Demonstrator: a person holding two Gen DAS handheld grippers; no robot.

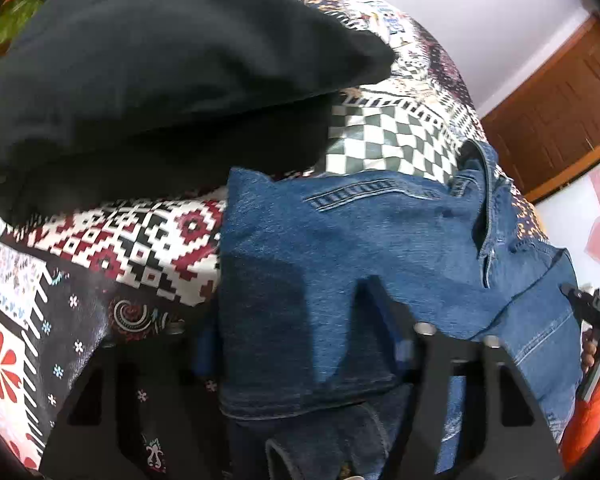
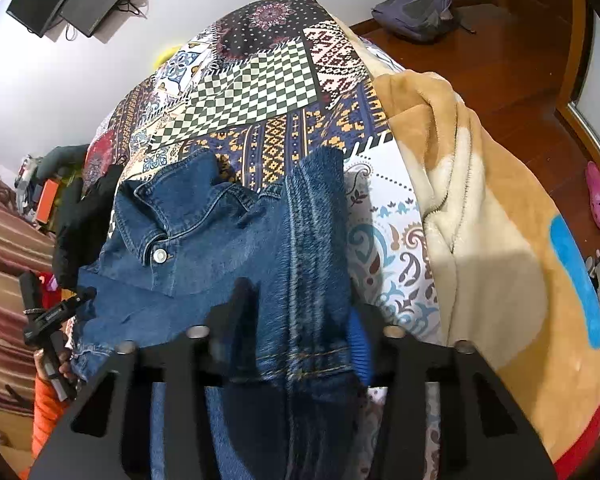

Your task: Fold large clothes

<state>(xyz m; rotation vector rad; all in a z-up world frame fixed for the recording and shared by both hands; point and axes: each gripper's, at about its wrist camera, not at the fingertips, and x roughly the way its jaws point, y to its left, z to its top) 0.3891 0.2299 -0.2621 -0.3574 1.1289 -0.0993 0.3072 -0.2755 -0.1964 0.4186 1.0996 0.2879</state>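
On the patterned bed [image 2: 260, 92] lies the denim jacket [image 1: 340, 248], half folded. Left tongs [image 1: 300, 352] and right tongs [image 2: 296, 344] each clamp a denim edge; I'd carry both over level, keeping seams aligned, clear of the black garment [image 1: 160, 80].

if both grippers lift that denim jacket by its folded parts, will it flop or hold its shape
The denim jacket would probably sag, less than thin cloth: its folded sleeve looks thick and creases broadly. Likely heavy for its size, with layers stacked. It should grip the patterned bedspread rather than slide.
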